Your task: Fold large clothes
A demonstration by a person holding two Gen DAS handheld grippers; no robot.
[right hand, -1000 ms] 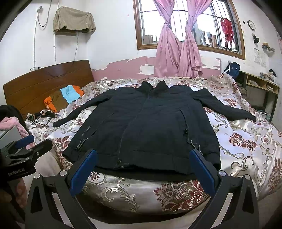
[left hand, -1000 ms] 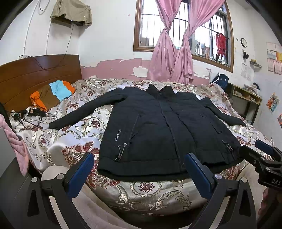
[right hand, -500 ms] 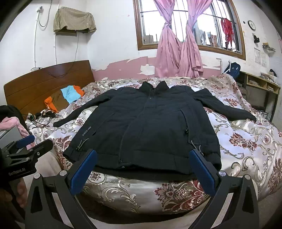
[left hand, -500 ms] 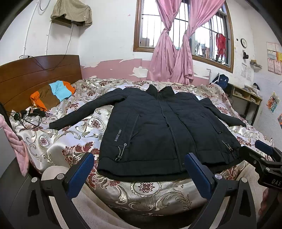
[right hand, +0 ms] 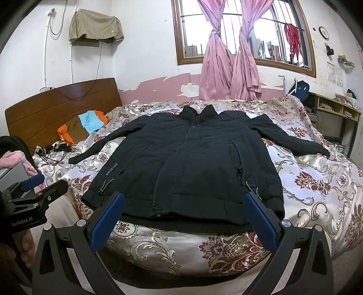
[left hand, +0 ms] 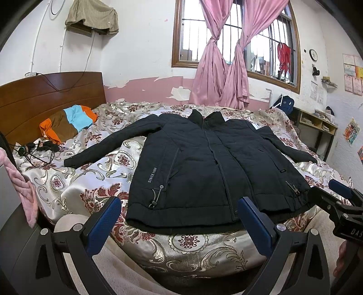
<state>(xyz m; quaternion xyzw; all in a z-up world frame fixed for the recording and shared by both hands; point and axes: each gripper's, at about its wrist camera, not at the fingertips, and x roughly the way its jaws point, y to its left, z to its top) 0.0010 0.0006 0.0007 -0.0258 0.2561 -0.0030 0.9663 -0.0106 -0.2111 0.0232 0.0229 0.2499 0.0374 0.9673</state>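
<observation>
**One black jacket laid flat on a brocade-covered bed, both grippers parted at the foot**

A wide bed fills the room, covered by a shiny cream bedspread patterned with dark red and gold floral scrolls. A curved dark wooden headboard stands at the left. The walls are white with a band of peeling pink paint under one wood-framed barred window, where two pink curtains hang knotted at mid-height. One round wall clock hangs right of the window, and one low wooden shelf unit stands against the right wall. A beige cloth drapes over something high on the left wall.

One large black zip-front padded jacket lies face up in the middle of the bedspread, collar toward the window, hem near the bed's front edge, its two sleeves spread out to either side. White lettering reading "SINCE 1968" runs beside one pocket. Near the headboard lies one folded orange, brown and light blue garment, and beside it a tangle of black cables.

The left gripper hovers before the hem with its two blue-padded fingers wide apart, holding nothing. The right gripper does the same, its two blue pads apart and clear of the fabric.
</observation>
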